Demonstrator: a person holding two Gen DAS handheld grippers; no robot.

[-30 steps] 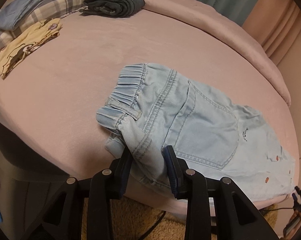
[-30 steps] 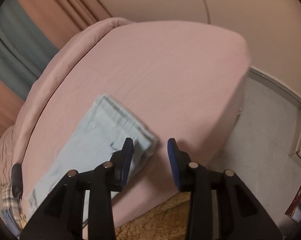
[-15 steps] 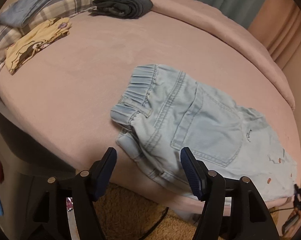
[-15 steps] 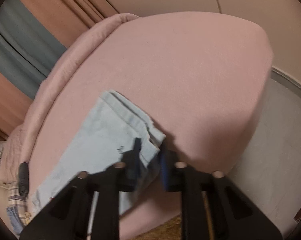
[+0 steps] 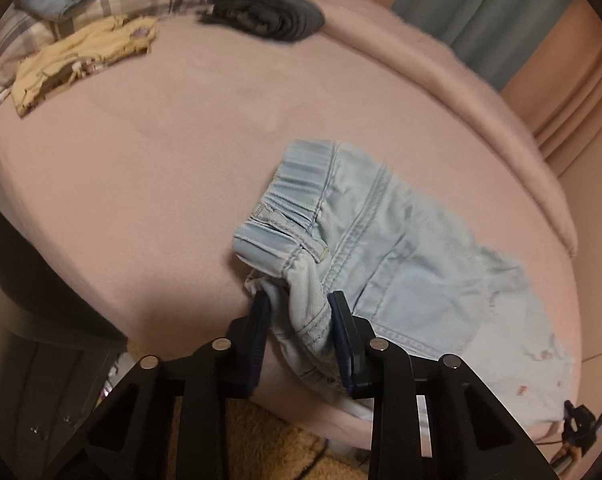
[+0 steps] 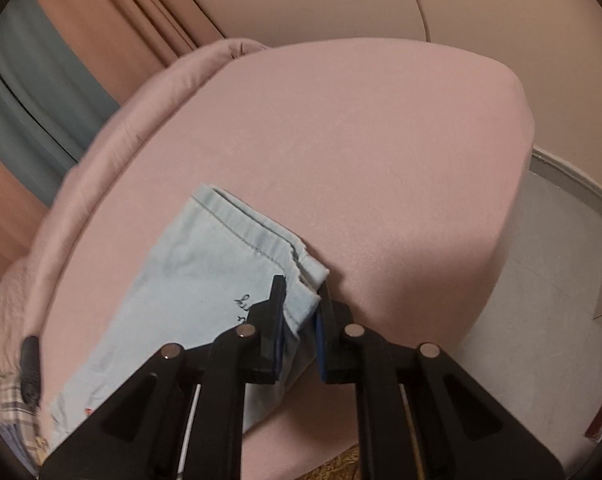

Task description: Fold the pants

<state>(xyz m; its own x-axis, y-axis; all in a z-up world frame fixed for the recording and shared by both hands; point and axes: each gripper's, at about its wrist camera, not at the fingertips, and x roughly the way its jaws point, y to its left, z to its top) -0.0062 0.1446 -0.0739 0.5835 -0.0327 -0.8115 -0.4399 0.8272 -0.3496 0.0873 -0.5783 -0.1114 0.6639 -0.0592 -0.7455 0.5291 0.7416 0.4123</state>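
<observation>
**Both grippers now on the pants**

Left gripper (image 5: 299,322) let go half a sec ago, jaws wide; now it's closing again w/ a bunch of waistband cloth between the pads. Right gripper (image 6: 299,314), apart a sec ago, is clamped on the hem corner. Pants (image 5: 401,264) lie folded lengthwise on the bed (image 5: 161,200), near its front edge, waist left, hem right. So the regrip looks done; prob. next is bringing one end over the other.

Hard to tell: left view is blurred; how many layers each gripper has. Lower cloth edge hidden behind the fingers. Other clothes (image 5: 85,56) far back, untouched.
</observation>
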